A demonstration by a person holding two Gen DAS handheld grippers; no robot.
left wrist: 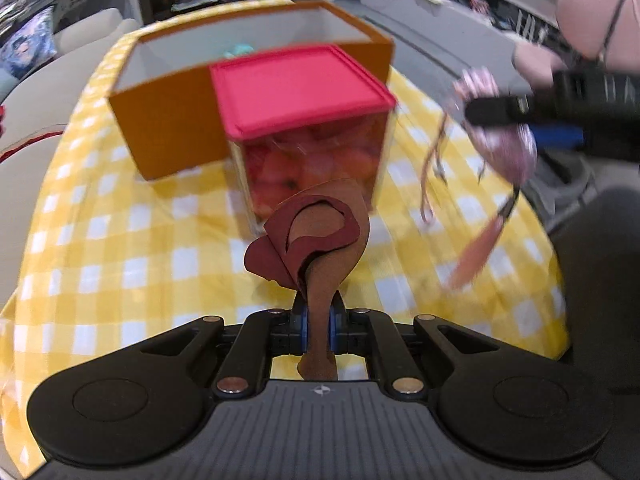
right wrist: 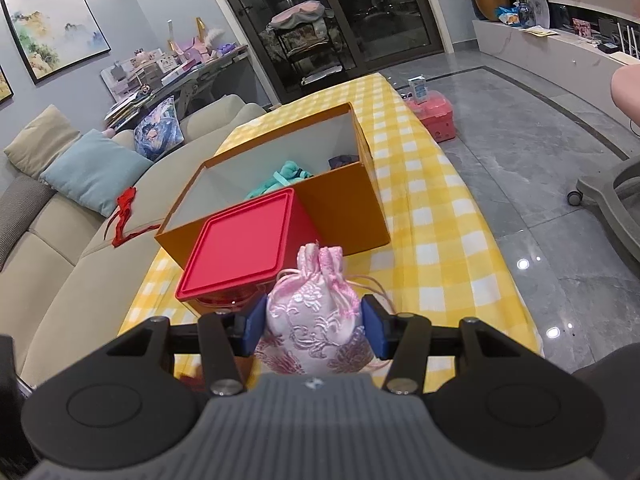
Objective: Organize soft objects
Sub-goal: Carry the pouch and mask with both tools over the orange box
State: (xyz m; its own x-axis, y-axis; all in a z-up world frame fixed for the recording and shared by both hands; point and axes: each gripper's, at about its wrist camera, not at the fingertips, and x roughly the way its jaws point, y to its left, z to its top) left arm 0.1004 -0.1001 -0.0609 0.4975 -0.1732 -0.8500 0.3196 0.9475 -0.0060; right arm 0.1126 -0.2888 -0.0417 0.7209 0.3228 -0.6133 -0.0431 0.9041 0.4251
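Brown felt piece (left wrist: 320, 248) sits pinched in our left gripper (left wrist: 317, 322); our right gripper (right wrist: 315, 326) clamps a pink pouch (right wrist: 316, 320). Beyond stand a red-lidded container (right wrist: 244, 248), then an orange box (right wrist: 344, 208) on the checked tablecloth (right wrist: 440, 232).

left gripper (left wrist: 316, 320): fingers pinched nearly together on a thin strip, tilted steeply down
right gripper (right wrist: 316, 326): fingers half apart, pressing a bulky item
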